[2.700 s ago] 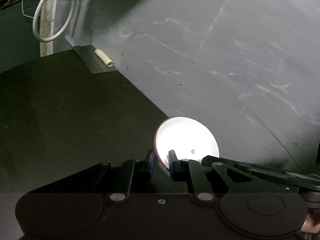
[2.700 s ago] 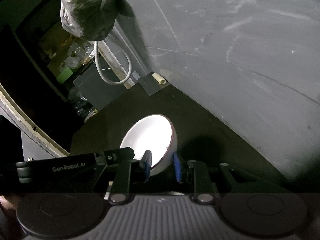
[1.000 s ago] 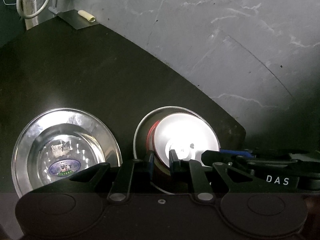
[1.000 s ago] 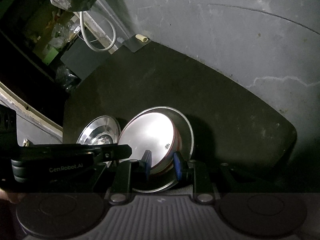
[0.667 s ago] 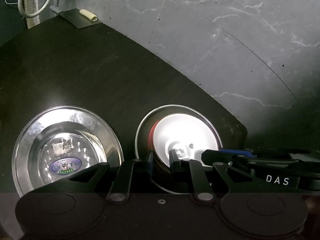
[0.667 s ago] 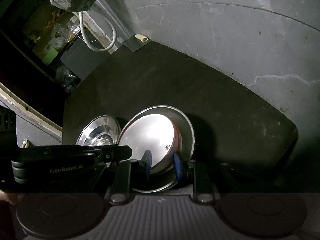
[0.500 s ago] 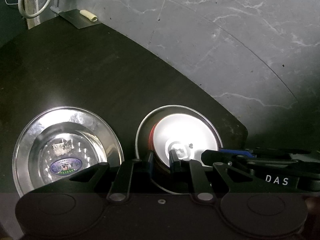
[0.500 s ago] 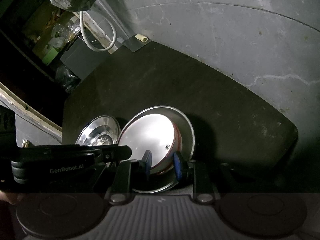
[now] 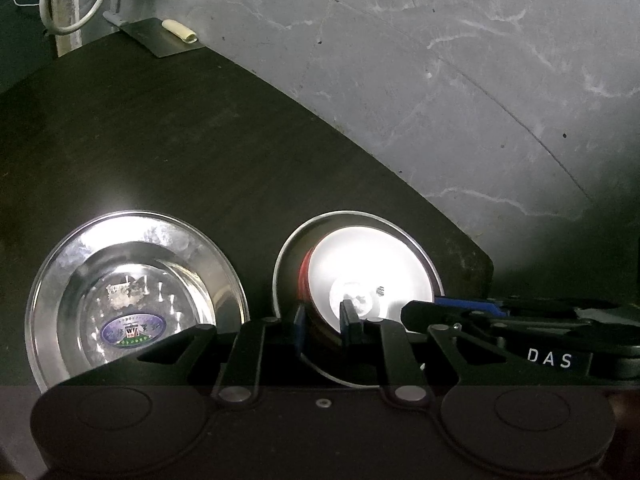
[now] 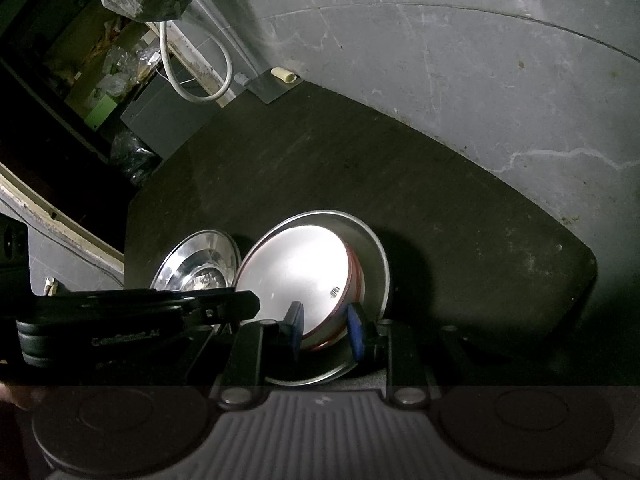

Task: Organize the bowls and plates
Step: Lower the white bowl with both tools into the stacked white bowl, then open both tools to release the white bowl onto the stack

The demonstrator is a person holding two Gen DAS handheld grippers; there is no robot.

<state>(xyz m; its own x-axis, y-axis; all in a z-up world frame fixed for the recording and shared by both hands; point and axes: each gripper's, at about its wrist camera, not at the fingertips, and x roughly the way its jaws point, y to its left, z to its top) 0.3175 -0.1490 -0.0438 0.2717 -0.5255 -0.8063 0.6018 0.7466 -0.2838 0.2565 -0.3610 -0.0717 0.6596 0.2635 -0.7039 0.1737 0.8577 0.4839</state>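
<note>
A white bowl with a red rim (image 9: 364, 264) (image 10: 296, 276) sits inside a steel plate (image 9: 432, 276) (image 10: 380, 268) on the dark table. My left gripper (image 9: 322, 322) is shut on the bowl's left rim. My right gripper (image 10: 326, 330) has its jaws around the bowl's right rim, a little apart from it on the outer side. A second steel plate with a sticker in its middle (image 9: 132, 300) (image 10: 196, 264) lies to the left of it.
The dark table top (image 9: 200, 140) ends at a curved edge over grey floor (image 9: 440, 80). A metal scraper with a pale handle (image 9: 164, 36) lies at the far corner. A white cable (image 10: 192, 80) and clutter lie beyond the table.
The bowl, carried in the air by both grippers 2.7 s ago, now rests in the steel plate. In the last second both grippers barely moved; the right jaws have widened slightly.
</note>
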